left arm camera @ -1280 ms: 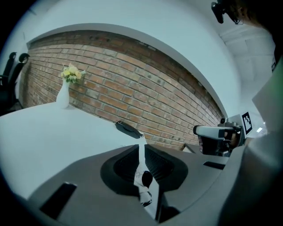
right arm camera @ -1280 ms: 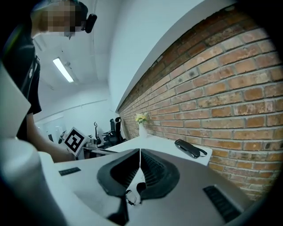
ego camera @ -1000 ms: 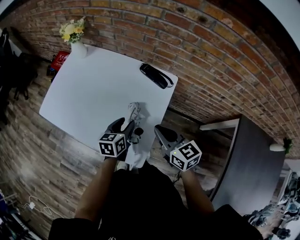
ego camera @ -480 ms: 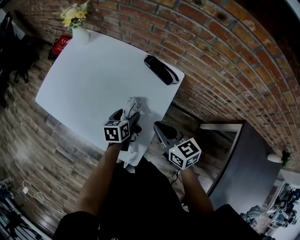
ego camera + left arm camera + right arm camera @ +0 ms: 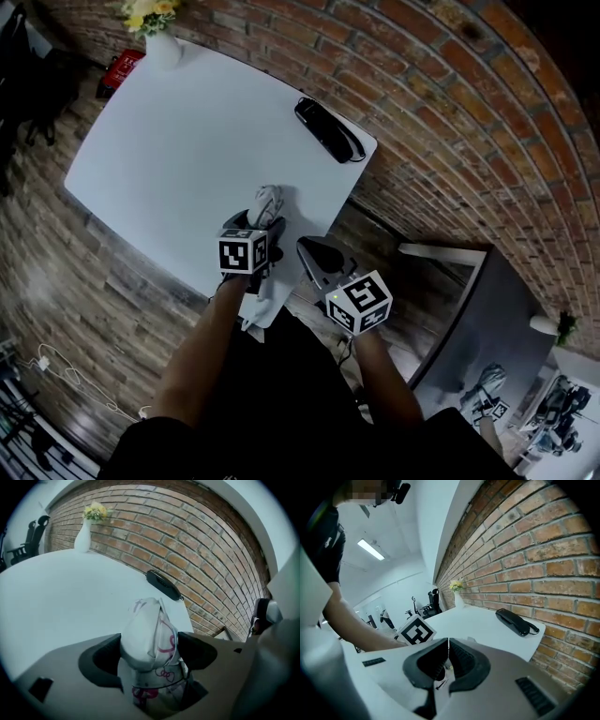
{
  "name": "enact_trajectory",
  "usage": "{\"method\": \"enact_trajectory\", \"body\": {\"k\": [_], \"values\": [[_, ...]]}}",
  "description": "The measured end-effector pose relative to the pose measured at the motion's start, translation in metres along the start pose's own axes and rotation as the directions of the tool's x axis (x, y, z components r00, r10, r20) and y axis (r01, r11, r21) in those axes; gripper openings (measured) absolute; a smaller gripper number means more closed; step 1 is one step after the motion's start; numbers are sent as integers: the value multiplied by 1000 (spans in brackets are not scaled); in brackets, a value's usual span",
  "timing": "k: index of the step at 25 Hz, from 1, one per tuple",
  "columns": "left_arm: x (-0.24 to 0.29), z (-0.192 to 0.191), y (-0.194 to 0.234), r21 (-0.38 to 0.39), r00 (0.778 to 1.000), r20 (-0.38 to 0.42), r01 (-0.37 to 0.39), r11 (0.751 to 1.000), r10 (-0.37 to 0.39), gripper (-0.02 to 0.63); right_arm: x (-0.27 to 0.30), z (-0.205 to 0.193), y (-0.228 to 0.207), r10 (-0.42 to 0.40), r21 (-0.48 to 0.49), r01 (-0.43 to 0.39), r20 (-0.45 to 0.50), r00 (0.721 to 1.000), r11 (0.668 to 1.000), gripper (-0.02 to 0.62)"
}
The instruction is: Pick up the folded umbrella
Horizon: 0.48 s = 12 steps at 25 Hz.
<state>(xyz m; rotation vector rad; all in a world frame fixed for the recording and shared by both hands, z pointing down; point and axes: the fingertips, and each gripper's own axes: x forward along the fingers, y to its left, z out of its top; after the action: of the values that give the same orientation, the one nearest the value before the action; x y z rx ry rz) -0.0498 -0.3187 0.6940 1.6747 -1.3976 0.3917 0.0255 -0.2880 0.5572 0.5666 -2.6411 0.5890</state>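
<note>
The folded umbrella (image 5: 268, 201), white with a pink print and a band round it, lies on the white table (image 5: 169, 159) near its front edge, its near end past the edge. My left gripper (image 5: 255, 225) straddles it with the jaws opening. In the left gripper view the umbrella (image 5: 147, 630) fills the gap between the dark pads (image 5: 99, 660) of the left gripper (image 5: 150, 652), which do not squeeze it. My right gripper (image 5: 306, 249) hangs beside the table edge, apart from the umbrella. The right gripper (image 5: 448, 653) is shut on nothing.
A black oblong object with a cord loop (image 5: 326, 129) lies at the table's far right corner by the brick wall (image 5: 450, 112). A white vase of flowers (image 5: 159, 39) stands at the far left corner. A dark cabinet (image 5: 497, 319) stands right of me.
My left gripper has sunk toward the table and slid forward over the umbrella, jaws wider apart. The right gripper has dropped a little beside the table edge.
</note>
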Motion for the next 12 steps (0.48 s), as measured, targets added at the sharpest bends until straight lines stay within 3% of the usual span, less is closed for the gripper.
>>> {"method": "enact_trajectory", "body": {"k": [8, 12], "values": [[5, -4, 1, 39, 994, -27, -102, 994, 103, 368, 3, -7, -5, 0, 13, 0, -17, 1000, 1000, 23], [7, -4, -2, 55, 992, -16, -128, 990, 129, 310, 3, -8, -5, 3, 13, -2, -15, 1000, 1000, 23]]}}
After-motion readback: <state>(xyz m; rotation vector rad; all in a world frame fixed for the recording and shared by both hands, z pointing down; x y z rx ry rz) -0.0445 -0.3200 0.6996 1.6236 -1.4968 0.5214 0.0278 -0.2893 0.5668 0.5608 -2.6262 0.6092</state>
